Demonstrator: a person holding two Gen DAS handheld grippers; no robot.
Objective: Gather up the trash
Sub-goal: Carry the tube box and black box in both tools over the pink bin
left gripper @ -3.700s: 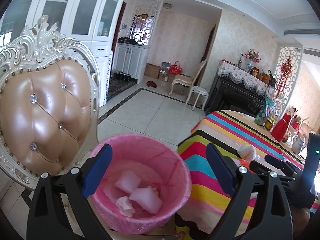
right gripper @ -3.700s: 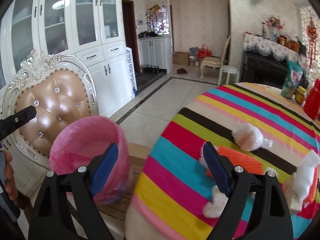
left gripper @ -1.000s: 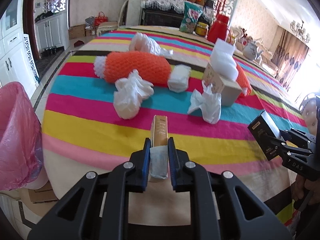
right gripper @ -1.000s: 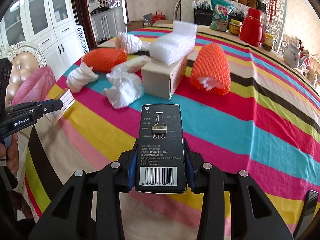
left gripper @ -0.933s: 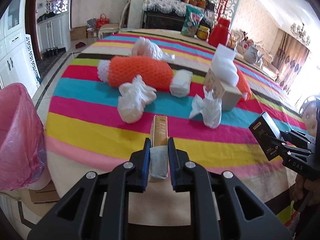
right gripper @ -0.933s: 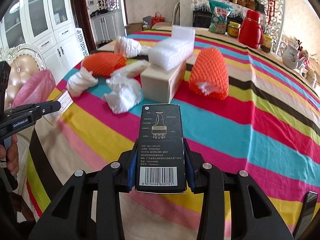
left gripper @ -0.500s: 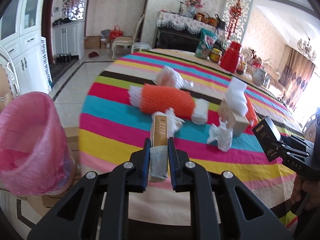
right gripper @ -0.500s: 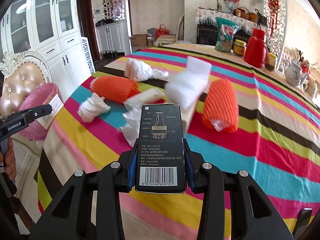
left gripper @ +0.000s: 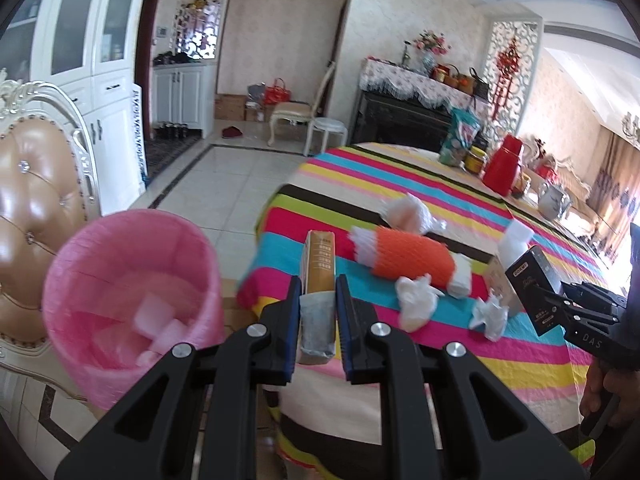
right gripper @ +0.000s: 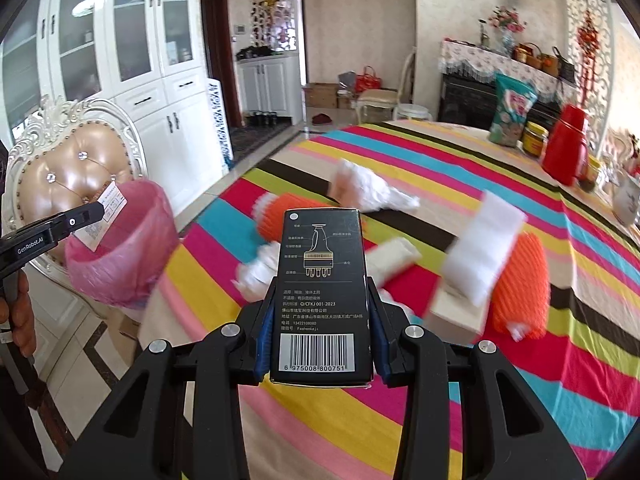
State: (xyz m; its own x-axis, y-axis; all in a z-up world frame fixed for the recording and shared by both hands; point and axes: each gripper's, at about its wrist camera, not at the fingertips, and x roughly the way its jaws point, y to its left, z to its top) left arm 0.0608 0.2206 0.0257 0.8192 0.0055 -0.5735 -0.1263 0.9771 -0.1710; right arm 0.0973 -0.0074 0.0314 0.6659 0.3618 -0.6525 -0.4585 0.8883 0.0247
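My left gripper (left gripper: pixel 318 300) is shut on a narrow tan carton (left gripper: pixel 319 264), held in the air beside the table's near edge. A pink-lined trash bin (left gripper: pixel 132 300) with white foam scraps inside stands down to its left. My right gripper (right gripper: pixel 320 320) is shut on a black box (right gripper: pixel 320 280) with a barcode, held above the striped table (right gripper: pixel 320 420). The left gripper (right gripper: pixel 86 210) with its carton sits over the bin (right gripper: pixel 120 248) in the right wrist view. Orange foam nets (left gripper: pixel 412 258) and crumpled white wrappers (left gripper: pixel 414 304) lie on the table.
A tan padded chair (left gripper: pixel 32 208) stands behind the bin. A small cardboard box (right gripper: pixel 456 312) with white foam, a second orange net (right gripper: pixel 520 280), a red thermos (right gripper: pixel 568 150), a snack bag and jars are on the table. White cabinets line the left wall.
Both grippers, still holding their boxes, have swung left and back from the table toward the pink bin, which is now large in the left wrist view.
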